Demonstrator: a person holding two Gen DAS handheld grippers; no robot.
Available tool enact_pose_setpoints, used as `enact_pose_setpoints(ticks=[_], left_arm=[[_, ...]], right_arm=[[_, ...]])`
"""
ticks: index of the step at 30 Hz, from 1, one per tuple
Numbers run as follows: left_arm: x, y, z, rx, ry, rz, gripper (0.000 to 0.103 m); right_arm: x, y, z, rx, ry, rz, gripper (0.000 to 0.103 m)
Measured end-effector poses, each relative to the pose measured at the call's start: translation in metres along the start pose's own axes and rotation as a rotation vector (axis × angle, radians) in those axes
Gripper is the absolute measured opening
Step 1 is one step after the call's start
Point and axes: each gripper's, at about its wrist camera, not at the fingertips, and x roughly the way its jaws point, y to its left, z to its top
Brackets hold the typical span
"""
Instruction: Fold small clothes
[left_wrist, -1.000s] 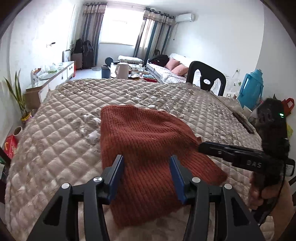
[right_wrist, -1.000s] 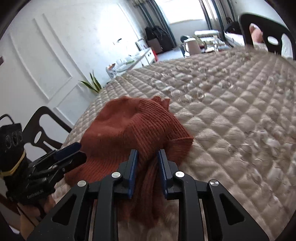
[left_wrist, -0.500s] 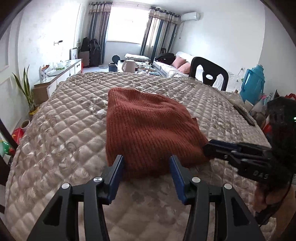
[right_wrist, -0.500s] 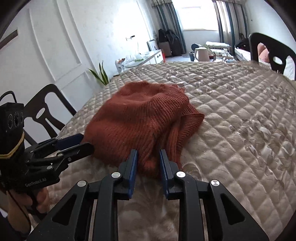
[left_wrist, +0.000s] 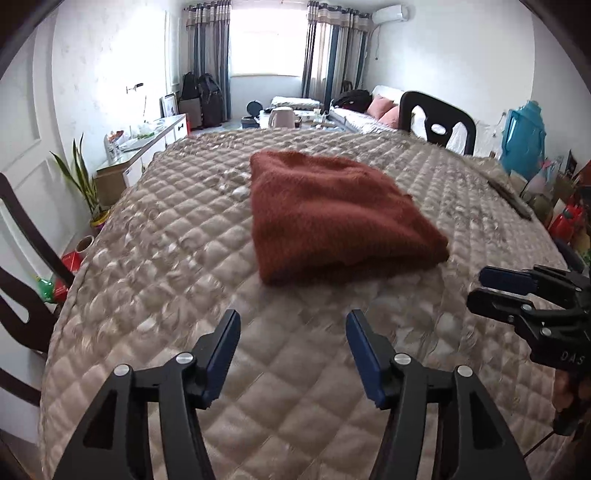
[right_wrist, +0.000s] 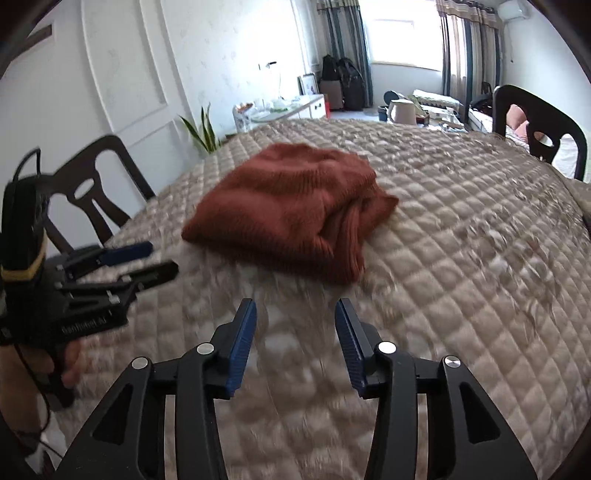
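A rust-red knitted garment lies folded in a thick rectangle on the quilted beige table cover; it also shows in the right wrist view. My left gripper is open and empty, held back from the garment's near edge. My right gripper is open and empty, also short of the garment. The right gripper shows at the right edge of the left wrist view, and the left gripper at the left of the right wrist view.
Dark wooden chairs stand at the table's left and far right. A dark remote-like object lies near the right table edge. A blue jug, a sideboard and a plant surround the table.
Both grippers pulled back from the garment. The right gripper, shut on its edge before, has opened and let go. The garment now lies folded and free.
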Motion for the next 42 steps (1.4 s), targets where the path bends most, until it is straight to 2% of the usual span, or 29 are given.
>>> enact_pose_setpoints(ticks=[9, 14, 21, 25, 42], left_arm=[[0.018, 0.005, -0.009, -0.002, 0.076, 0.039, 0.069], [0.021, 0.002, -0.010, 0.011, 0.095, 0.060, 0.081], [0.024, 0.000, -0.009, 0.015, 0.106, 0.065, 0.088], [0.025, -0.001, -0.009, 0.014, 0.111, 0.062, 0.092], [0.029, -0.002, -0.010, 0.012, 0.117, 0.064, 0.098]], right_arm=[[0.023, -0.004, -0.016, -0.034, 0.071, -0.111, 0.047], [0.026, 0.001, -0.015, -0.060, 0.077, -0.143, 0.050], [0.025, 0.001, -0.016, -0.054, 0.077, -0.135, 0.051], [0.027, 0.005, -0.017, -0.073, 0.086, -0.121, 0.060], [0.026, 0.007, -0.017, -0.076, 0.086, -0.127, 0.061]])
